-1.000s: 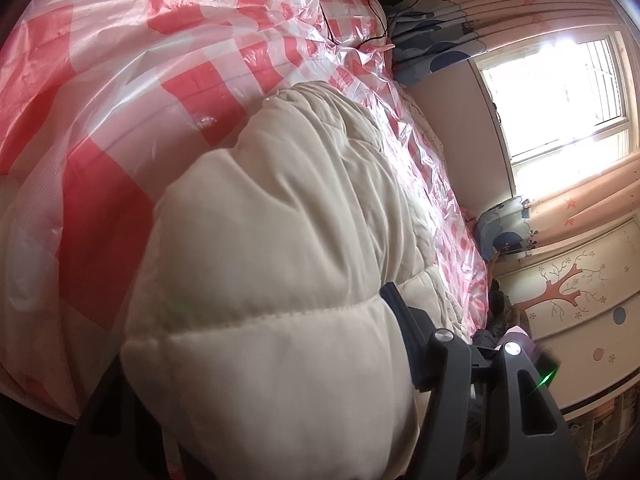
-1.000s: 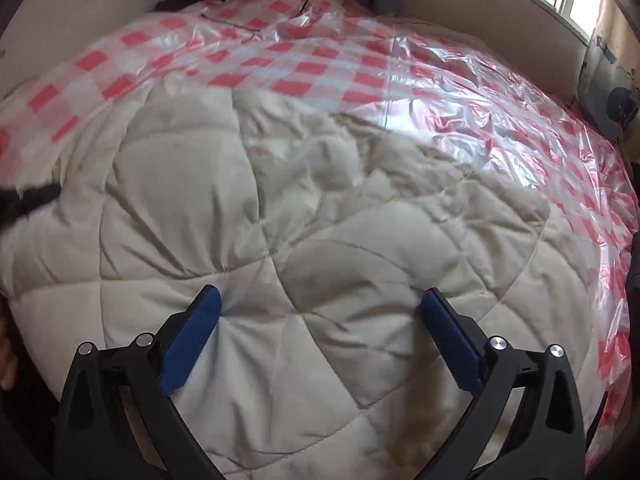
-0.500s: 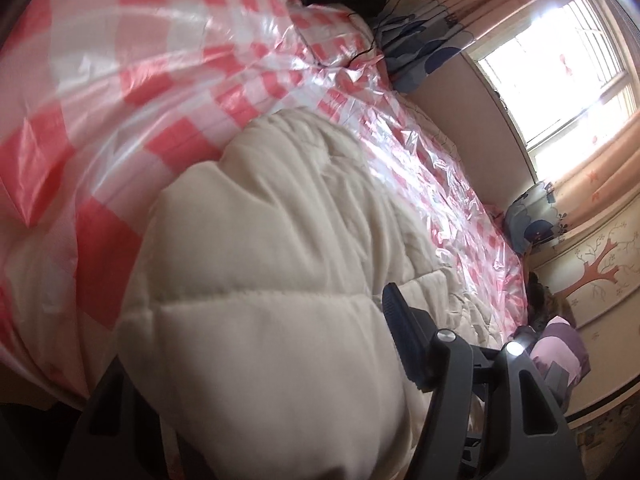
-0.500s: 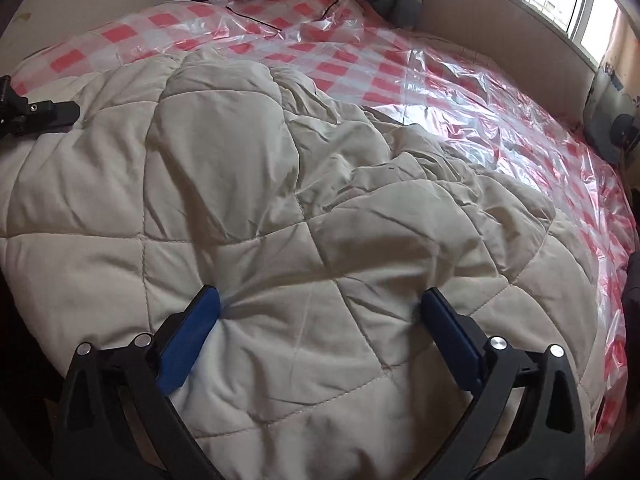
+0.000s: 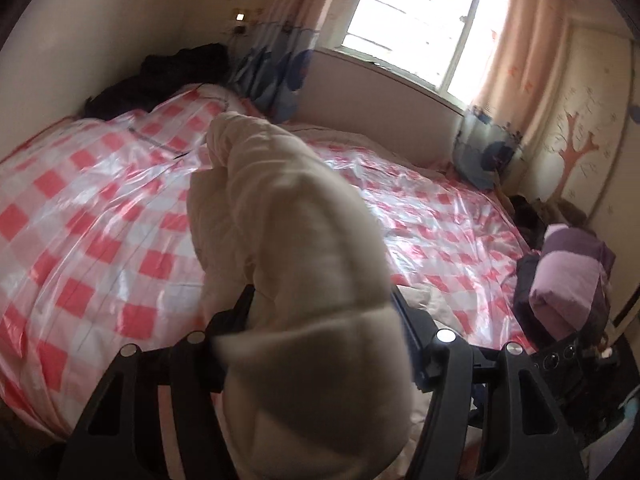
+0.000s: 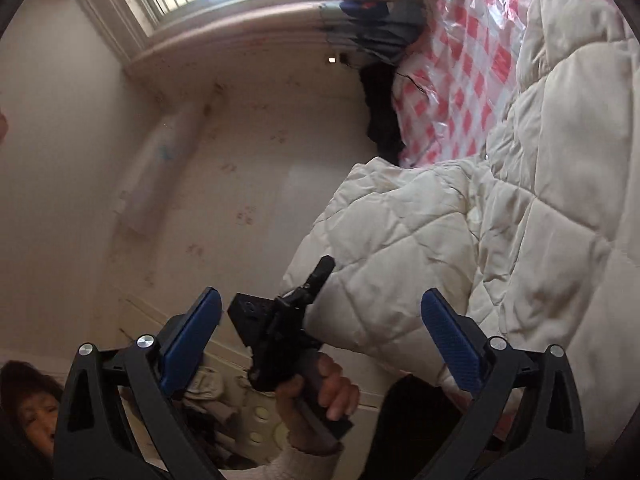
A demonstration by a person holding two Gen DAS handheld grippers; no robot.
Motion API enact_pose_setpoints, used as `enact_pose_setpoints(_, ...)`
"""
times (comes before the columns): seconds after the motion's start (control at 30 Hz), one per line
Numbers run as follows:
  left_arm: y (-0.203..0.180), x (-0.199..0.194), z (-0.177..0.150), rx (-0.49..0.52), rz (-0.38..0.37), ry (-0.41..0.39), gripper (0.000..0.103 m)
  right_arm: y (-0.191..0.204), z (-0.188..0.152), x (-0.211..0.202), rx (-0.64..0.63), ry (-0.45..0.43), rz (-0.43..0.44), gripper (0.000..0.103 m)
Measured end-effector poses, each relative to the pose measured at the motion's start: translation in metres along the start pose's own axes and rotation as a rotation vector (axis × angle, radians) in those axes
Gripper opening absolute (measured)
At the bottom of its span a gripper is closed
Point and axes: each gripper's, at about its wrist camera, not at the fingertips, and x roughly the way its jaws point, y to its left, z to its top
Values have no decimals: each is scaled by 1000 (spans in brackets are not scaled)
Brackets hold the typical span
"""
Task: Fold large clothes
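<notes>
While your left gripper (image 5: pixel 320 312) has its jaws clamped on a thick bunched edge of the cream quilted coat (image 5: pixel 288 216), lifted above the bed (image 5: pixel 80 216) with its red-checked plastic cover, your right gripper (image 6: pixel 320 332) hangs beside it with jaws spread wide and nothing between them. Most of the garment lies heaped on the bed at the right of the right wrist view, and the raised corner drapes toward your left hand (image 6: pixel 324 388). To carry this fold well, take a second corner with the free jaws before pulling, keep both grips level so the padded panel hangs flat, and lay it over slowly; the slick cover would likely let the bulk slide if you drag.
</notes>
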Motion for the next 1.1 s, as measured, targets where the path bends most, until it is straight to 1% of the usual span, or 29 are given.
enact_pose_setpoints(0.03, -22, 7, -4, 40, -31, 0, 62, 1, 2, -14, 8, -18, 29, 97)
enact_pose_setpoints(0.07, -45, 16, -9, 82, -60, 6, 62, 1, 3, -28, 8, -40, 36, 97)
enact_pose_setpoints(0.13, -88, 37, -25, 165, -98, 31, 62, 0, 11, -56, 15, -95, 20, 97)
enact_pose_setpoints(0.17, -109, 52, -37, 208, -117, 51, 62, -2, 15, -69, 25, -120, 32, 97)
enact_pose_setpoints(0.23, -144, 80, -65, 309, -130, 107, 62, -6, 22, -90, 41, -162, 57, 97)
enact_pose_setpoints(0.27, -159, 94, -82, 361, -131, 146, 62, -8, 26, -99, 46, -176, 53, 97)
enact_pose_setpoints(0.3, -170, 103, -97, 411, -121, 166, 65, -10, 29, -107, 54, -185, 43, 97)
enact_pose_setpoints(0.33, -181, 107, -112, 486, -91, 157, 67, -13, 31, -110, 63, -184, 28, 97)
enact_pose_setpoints(0.37, -189, 108, -123, 552, -61, 140, 78, -16, 34, -113, 70, -174, 9, 97)
enact_pose_setpoints(0.4, -195, 106, -131, 607, -48, 135, 92, -18, 35, -113, 75, -157, -17, 97)
enact_pose_setpoints(0.43, -199, 103, -138, 659, -34, 132, 93, -18, 37, -114, 77, -136, -42, 97)
enact_pose_setpoints(0.47, -201, 98, -142, 697, -28, 129, 96, -19, 38, -112, 75, -113, -63, 97)
enact_pose_setpoints(0.53, -197, 89, -145, 740, -61, 148, 96, -19, 46, -117, 80, -65, -81, 97)
enact_pose_setpoints(0.6, -190, 73, -136, 733, -113, 165, 96, -15, 53, -111, 62, -27, -116, 97)
enact_pose_setpoints(0.63, -185, 61, -131, 705, -147, 174, 96, -12, 56, -106, 50, -5, -126, 97)
enact_pose_setpoints(0.7, -173, 32, -114, 603, -239, 190, 96, -6, 62, -90, 23, 40, -161, 97)
enact_pose_setpoints(0.73, -161, 16, -102, 544, -280, 177, 96, -2, 65, -83, 6, 65, -184, 97)
enact_pose_setpoints(0.77, -154, 6, -90, 496, -299, 145, 95, 1, 67, -76, -8, 86, -205, 97)
enact_pose_setpoints(0.8, -139, -8, -76, 451, -286, 84, 96, 4, 70, -68, -18, 106, -228, 97)
enact_pose_setpoints(0.83, -125, -17, -61, 416, -236, 20, 96, 6, 70, -64, -23, 124, -254, 97)
enact_pose_setpoints(0.87, -110, -19, -47, 383, -165, -31, 96, 8, 69, -60, -28, 142, -282, 97)
enact_pose_setpoints(0.9, -97, -14, -35, 349, -95, -56, 96, 10, 71, -55, -32, 160, -314, 97)
enact_pose_setpoints(0.93, -82, -1, -24, 310, -13, -55, 96, 10, 74, -50, -34, 179, -353, 97)
enact_pose_setpoints(0.97, -73, 18, -17, 284, 49, -35, 96, 11, 74, -48, -31, 192, -388, 97)
enact_pose_setpoints(1.0, -60, 45, -14, 265, 93, 26, 96, 9, 75, -44, -21, 199, -421, 97)
enact_pose_setpoints(1.03, -50, 75, -17, 243, 82, 131, 96, 7, 76, -39, -15, 206, -433, 97)
enact_pose_setpoints(1.07, -41, 107, -24, 199, 8, 282, 94, 5, 78, -30, -18, 220, -433, 97)
enact_pose_setpoints(1.1, -35, 127, -35, 130, -66, 367, 94, 5, 79, -20, -30, 239, -438, 97)
